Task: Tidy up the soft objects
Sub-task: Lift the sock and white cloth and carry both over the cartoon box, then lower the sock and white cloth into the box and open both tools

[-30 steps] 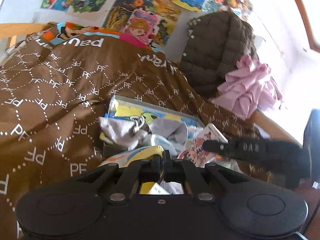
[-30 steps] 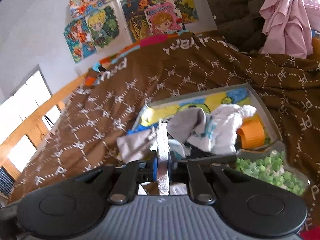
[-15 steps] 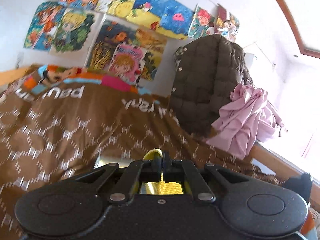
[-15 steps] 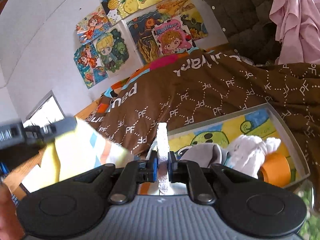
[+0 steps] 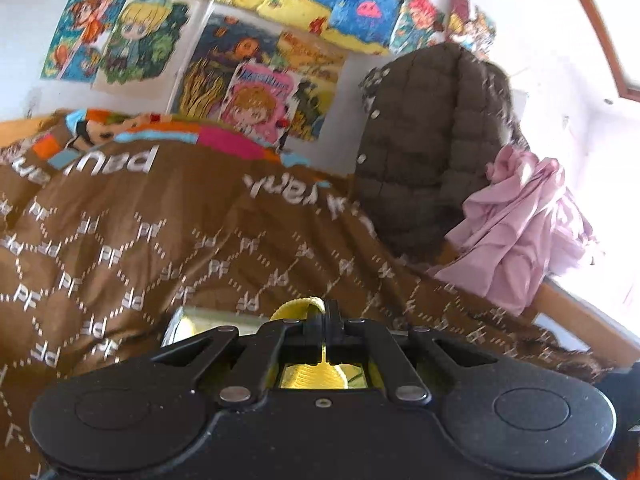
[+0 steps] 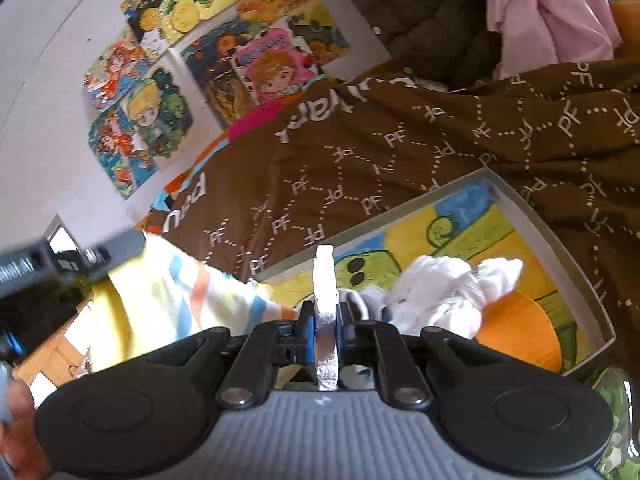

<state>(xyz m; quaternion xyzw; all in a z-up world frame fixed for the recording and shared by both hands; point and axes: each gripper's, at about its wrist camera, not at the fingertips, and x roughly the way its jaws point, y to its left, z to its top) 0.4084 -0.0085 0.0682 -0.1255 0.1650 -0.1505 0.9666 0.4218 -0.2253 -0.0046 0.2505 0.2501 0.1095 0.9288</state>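
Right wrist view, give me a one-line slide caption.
Right claw pinching a white sock above a cartoon-lined box on a brown blanket.

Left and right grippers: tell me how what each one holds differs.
The left gripper pinches a yellow cloth, soft and looped over at the fingertips; the right gripper clamps a white strip, flat and standing upright. The cloth hangs wide with coloured stripes; the strip is narrow and plain. Both grippers are shut.
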